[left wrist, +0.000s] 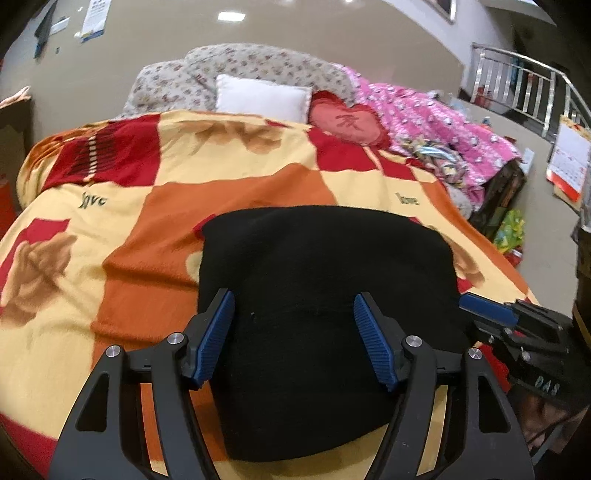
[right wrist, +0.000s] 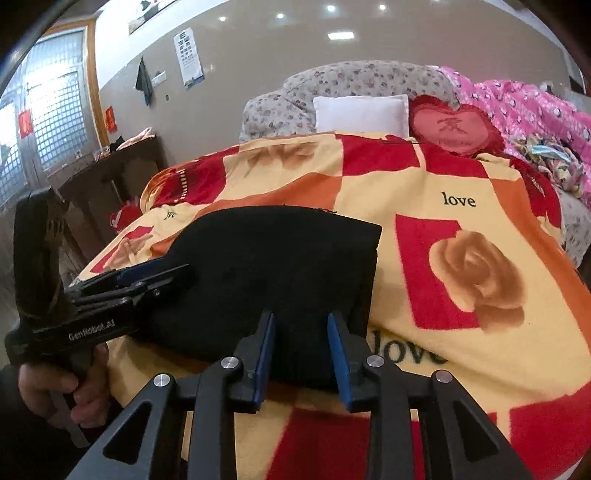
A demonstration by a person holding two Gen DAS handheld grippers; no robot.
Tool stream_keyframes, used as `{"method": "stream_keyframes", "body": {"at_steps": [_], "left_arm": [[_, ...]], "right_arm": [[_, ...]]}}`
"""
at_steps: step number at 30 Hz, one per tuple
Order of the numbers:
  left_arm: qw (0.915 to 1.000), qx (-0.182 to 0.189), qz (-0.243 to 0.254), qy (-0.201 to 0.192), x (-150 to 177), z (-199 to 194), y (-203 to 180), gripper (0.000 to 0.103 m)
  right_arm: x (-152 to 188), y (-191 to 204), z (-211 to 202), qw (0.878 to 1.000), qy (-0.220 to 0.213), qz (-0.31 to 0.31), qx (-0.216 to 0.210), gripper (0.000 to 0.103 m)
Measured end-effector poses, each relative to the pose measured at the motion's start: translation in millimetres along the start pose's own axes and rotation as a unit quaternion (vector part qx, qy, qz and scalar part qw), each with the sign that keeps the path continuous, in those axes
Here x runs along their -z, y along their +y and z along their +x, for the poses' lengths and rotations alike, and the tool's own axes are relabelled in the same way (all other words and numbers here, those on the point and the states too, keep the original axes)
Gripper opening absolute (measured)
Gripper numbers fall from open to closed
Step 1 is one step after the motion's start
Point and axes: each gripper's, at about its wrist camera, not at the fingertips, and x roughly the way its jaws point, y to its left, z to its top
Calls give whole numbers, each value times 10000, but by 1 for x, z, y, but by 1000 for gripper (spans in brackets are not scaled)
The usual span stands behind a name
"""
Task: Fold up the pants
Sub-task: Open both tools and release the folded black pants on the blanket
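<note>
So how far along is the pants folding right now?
Mostly done: the black pants lie in a compact folded rectangle on the patterned blanket. Nothing is in hand; the left gripper and right gripper both stand open over the near edge. At most, some smoothing looks left.

Both wrist views are evenly and fairly brightly lit by ceiling lights that show as white glare spots, and the window in the right view is blown out with daylight. Fisheye bending curves the room, with dark vignetting in the corners. The black pants read as a detailless mass; the far bedding looks slightly soft.
</note>
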Motion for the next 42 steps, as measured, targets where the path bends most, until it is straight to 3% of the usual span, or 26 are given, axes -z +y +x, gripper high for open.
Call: {"method": "stream_keyframes", "body": {"at_steps": [4, 12, 16, 20, 23, 26, 30, 33, 39, 42], "left_arm": [[9995, -247, -44, 166, -2, 1, -6, 69], [9993, -292, -71, 244, -3, 2, -6, 69], [9995, 3, -244, 192, -5, -6, 1, 69], [9983, 241, -504, -165, -11, -31, 24, 70], [9983, -124, -516, -250, -11, -40, 25, 70], [9987, -364, -359, -83, -6, -44, 12, 79], [9950, -891, 418, -161, 6, -56, -20, 86], [9951, -759, 615, -160, 12, -61, -33, 86], [9984, -490, 54, 286, 7, -53, -26, 86], [9976, -613, 4, 334, 8, -55, -27, 86]], "right_arm": [[4, -3, 0, 9999, -103, -29, -79, 28], [6, -5, 1, 9997, -222, -10, -105, 29], [5, -9, -2, 9994, -258, 110, -226, 29], [4, -34, -14, 9945, -556, 745, -489, 31], [6, -47, -24, 9902, -878, 1052, -258, 31], [6, -46, -29, 9888, -1037, 1066, -97, 31], [5, -39, -32, 9900, -1085, 898, -24, 31], [7, -32, -36, 9901, -1188, 749, 14, 31], [9, -26, -39, 9903, -1244, 620, 50, 31], [9, -26, -38, 9905, -1236, 607, 45, 31]]}}
